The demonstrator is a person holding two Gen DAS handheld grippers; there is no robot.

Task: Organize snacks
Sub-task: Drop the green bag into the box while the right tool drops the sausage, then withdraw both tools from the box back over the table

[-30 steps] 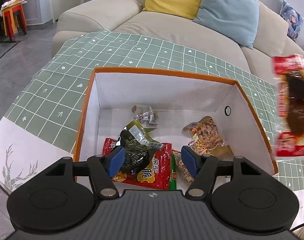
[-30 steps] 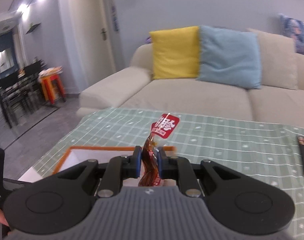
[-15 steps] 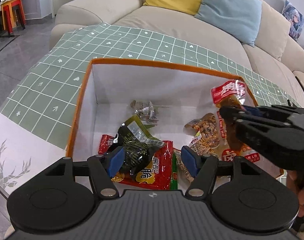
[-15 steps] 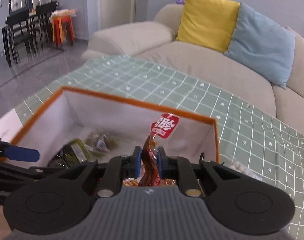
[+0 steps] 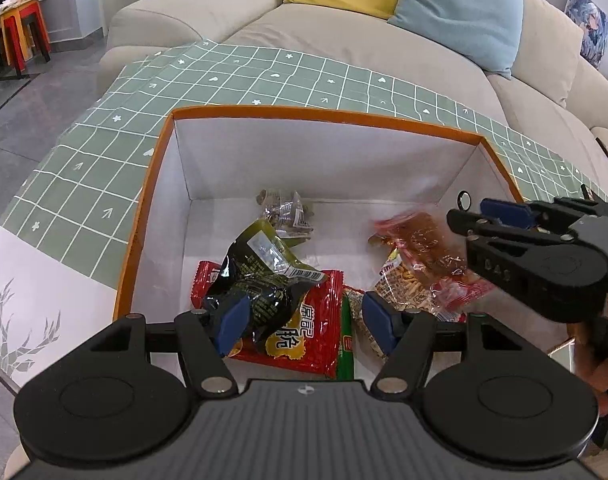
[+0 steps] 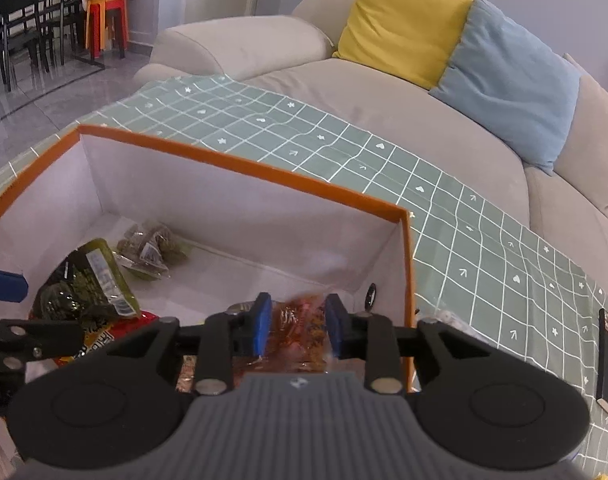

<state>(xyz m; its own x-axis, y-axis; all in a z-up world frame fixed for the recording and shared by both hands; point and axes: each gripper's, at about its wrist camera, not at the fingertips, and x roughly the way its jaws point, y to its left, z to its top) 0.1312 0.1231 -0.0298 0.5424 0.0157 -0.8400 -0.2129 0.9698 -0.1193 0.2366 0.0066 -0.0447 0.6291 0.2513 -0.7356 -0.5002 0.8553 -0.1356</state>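
red snack packet (image 5: 304,332): "脆"; right gripper (image 5: 500,224) side: "045"

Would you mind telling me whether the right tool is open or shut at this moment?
Open: the right tool shows a clear gap between its fingers, with the red snack packet blurred below in the box.

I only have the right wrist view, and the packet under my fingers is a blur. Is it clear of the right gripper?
Observer: Yes. In the left wrist view the red packet is apart from the right gripper, blurred, inside the orange-rimmed box.
Operator: What is under it?
Observer: A yellow-orange snack bag at the box's right side; the packet overlaps it.
Operator: Is the left gripper carrying anything?
Observer: No. The left gripper is open and empty, above the dark green packet.
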